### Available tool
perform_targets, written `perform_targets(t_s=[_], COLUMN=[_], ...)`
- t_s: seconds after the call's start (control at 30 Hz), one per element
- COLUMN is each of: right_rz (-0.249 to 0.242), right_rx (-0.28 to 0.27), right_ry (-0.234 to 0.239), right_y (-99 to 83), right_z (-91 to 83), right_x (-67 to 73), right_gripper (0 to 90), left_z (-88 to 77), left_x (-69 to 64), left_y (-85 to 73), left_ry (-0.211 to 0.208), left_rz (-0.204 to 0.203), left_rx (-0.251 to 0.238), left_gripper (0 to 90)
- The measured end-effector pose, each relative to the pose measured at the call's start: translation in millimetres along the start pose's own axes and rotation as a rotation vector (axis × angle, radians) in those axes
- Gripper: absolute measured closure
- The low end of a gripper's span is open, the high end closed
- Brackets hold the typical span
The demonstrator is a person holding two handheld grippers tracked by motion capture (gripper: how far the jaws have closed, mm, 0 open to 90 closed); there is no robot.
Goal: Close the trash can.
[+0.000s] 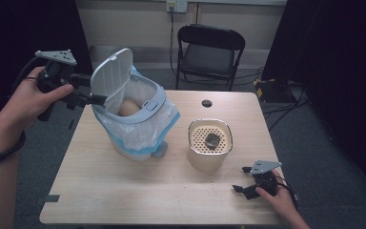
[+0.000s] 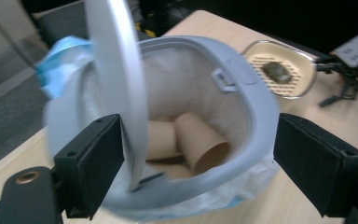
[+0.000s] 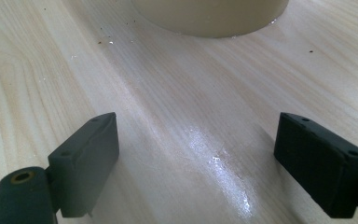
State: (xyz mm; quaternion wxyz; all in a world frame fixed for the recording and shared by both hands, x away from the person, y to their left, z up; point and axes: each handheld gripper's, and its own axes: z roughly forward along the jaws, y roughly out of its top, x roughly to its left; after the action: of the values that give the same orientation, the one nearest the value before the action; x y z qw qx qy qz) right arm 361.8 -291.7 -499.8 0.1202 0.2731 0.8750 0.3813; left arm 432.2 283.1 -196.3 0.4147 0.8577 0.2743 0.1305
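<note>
Small white bin (image 1: 136, 112), lined with a blue-edged plastic bag (image 1: 159, 126) and tilted on the wooden surface (image 1: 124, 191), serves as the landmark. Its hinged lid (image 1: 112, 74) stands raised on the bin's left side. Inside the bin lie cardboard tubes (image 2: 200, 142), seen in the left gripper view. The left gripper (image 1: 83, 95), held in the person's left hand (image 1: 26, 102), sits just left of the bin at the lid, its fingers (image 2: 91, 161) spread wide on either side of the bin's rim and lid; whether they touch the bin cannot be told. To the right of the bin, near it, stands a cream container (image 1: 209, 145) with a perforated insert carrying a dark lump (image 1: 212, 140). Farther right of the bin, beyond the container, the right gripper (image 1: 243, 179) rests low at the surface in the person's right hand (image 1: 281, 198), its fingers (image 3: 86, 161) wide apart and empty, pointed toward the container's base. Behind the bin, past the surface's far edge, stands a black folding chair (image 1: 209, 52).
</note>
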Motion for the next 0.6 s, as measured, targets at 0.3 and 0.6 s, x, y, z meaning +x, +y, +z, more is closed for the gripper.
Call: perform_targets(t_s=[0.3, 0.6], right_rz=[0.003, 0.003], right_rx=[0.0, 0.001], right_ry=[-0.002, -0.002], right_y=[-0.1, -0.1], right_z=[-0.1, -0.2], right_x=[0.4, 0.4], right_gripper=[13.5, 13.5], left_z=[33.7, 63.9], left_x=[-20.5, -15.8], left_y=[15.1, 13.1], left_ry=[-0.091, -0.112], left_rz=[0.029, -0.074], left_rx=[0.05, 0.089], left_gripper=[17.8, 52.4])
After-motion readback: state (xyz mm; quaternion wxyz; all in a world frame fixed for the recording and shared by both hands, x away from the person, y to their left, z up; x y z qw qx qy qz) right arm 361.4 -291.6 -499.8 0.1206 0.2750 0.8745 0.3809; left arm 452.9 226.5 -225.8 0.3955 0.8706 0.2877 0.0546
